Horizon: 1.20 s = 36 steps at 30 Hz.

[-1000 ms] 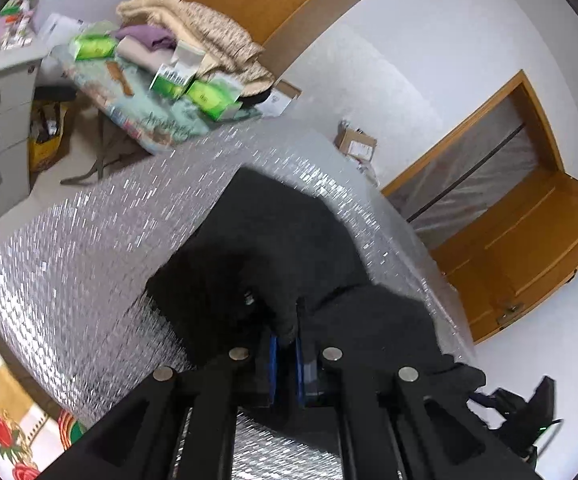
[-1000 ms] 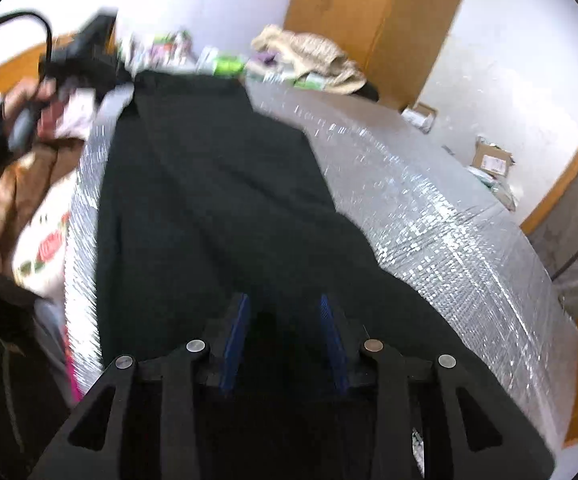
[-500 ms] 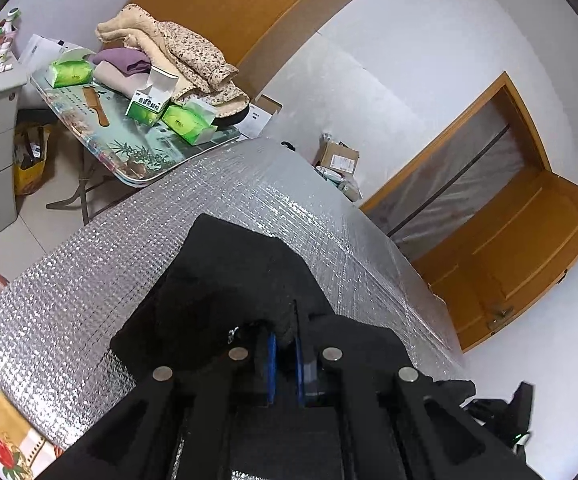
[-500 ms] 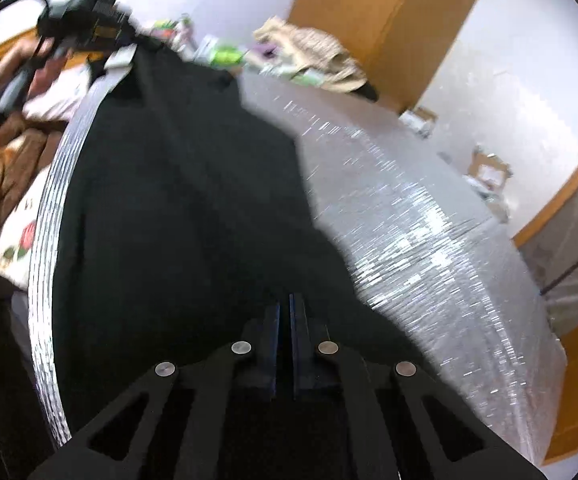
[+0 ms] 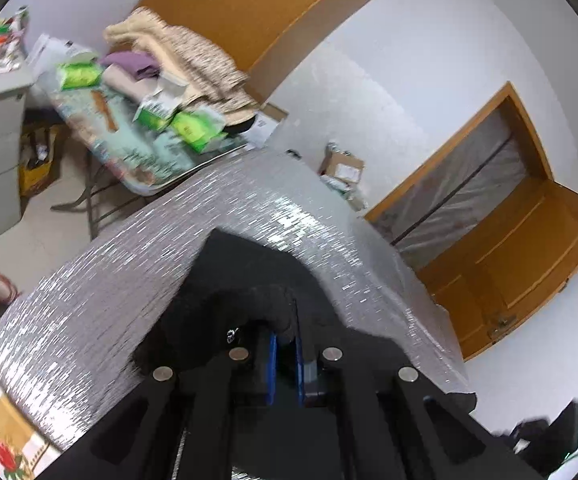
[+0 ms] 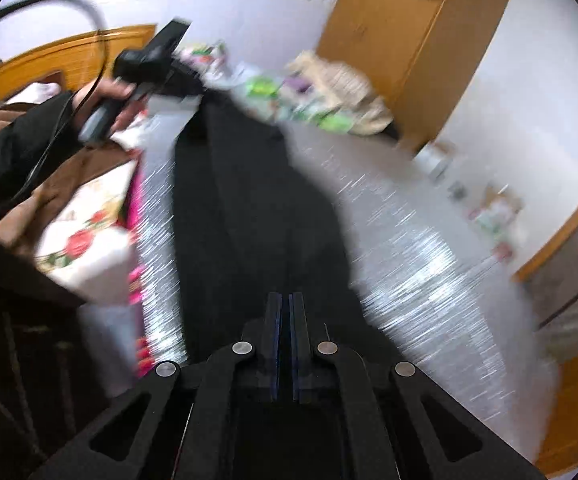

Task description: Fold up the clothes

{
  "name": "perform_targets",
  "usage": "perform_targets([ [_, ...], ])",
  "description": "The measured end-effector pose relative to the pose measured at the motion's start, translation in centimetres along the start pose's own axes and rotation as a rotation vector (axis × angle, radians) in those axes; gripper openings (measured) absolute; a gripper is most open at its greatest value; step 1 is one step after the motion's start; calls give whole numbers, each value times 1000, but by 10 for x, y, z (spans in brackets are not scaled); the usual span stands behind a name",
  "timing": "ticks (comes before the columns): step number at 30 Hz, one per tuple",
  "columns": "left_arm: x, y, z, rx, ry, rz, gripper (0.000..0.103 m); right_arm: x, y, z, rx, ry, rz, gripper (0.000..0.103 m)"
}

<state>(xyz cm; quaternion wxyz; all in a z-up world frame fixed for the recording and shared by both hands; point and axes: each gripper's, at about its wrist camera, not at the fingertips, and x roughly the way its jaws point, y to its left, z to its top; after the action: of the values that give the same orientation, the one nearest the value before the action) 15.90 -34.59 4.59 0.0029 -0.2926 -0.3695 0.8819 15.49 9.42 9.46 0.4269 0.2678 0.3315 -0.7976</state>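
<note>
We are pinching bunched cloth in the left gripper [image 5: 285, 354] and clamping the near end in the right gripper [image 6: 285, 336]. The black garment [image 6: 249, 208] is stretching lengthwise between them over the silver cover [image 6: 429, 264]. Uneven pulling is risking a slipped, crooked fold.
</note>
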Motion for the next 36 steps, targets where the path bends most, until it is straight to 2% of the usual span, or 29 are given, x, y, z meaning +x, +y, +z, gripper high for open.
perform_targets([
  [5,5,28,-12,-30,34,31,7,16,4,-18,75,37,50,4],
  [9,5,25,-16,-8,35,56,7,28,7,-32,135,67,90,4],
  [11,1,15,-17,21,20,76,8,34,9,-39,165,82,110,13],
  [12,-3,11,-18,34,7,93,8,38,10,-42,180,89,120,26],
  [13,-7,6,-18,46,-8,111,10,39,6,-44,204,93,111,34],
  [16,-20,-1,-20,60,-60,150,17,38,-20,-49,301,98,37,35],
  [19,-31,-7,-22,69,-104,194,18,37,-43,-52,387,107,-46,35],
  [22,-36,-21,-25,106,-117,211,18,37,-50,-47,417,131,-161,35],
  [24,-35,-35,-27,144,-118,202,18,35,-52,-43,433,129,-201,35],
  [30,-20,-97,-41,308,-86,130,18,35,-48,-36,452,117,-216,35],
  [36,5,-132,-65,406,-11,79,19,34,-52,-41,474,133,-243,35],
])
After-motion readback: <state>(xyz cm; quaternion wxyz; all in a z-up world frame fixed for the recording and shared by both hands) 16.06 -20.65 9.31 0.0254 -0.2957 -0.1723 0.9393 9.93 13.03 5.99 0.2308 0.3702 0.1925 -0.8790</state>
